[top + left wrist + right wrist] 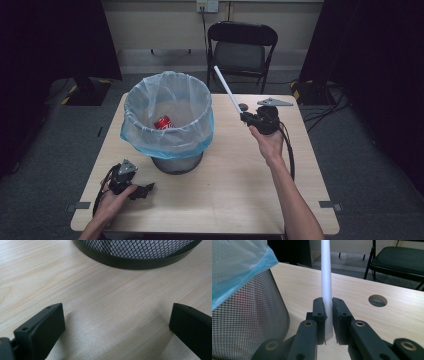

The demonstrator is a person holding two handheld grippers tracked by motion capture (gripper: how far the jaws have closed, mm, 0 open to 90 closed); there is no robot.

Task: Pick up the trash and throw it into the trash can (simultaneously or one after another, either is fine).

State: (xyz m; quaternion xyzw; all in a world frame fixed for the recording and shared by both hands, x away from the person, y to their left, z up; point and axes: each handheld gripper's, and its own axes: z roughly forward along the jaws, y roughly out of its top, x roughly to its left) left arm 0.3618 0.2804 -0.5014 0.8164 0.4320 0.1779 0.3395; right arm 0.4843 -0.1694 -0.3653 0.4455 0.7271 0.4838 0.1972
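A black mesh bin (177,160) lined with a pale blue bag (167,115) stands on the wooden table (225,190); a red can (163,122) lies inside it. My right gripper (246,118) is lifted above the table, to the right of the bin, shut on a white tube (227,91) that slants up and away. In the right gripper view the tube (326,277) rises between the jaws of the right gripper (328,320), with the mesh bin (247,322) at the left. My left gripper (149,188) rests low at the front left, open, facing the bin base (135,255).
A black folding chair (241,47) stands behind the table. A round cable hole (243,106) lies in the tabletop near the far edge, also seen in the right gripper view as a hole (377,300). Cables (325,107) trail on the floor at the right.
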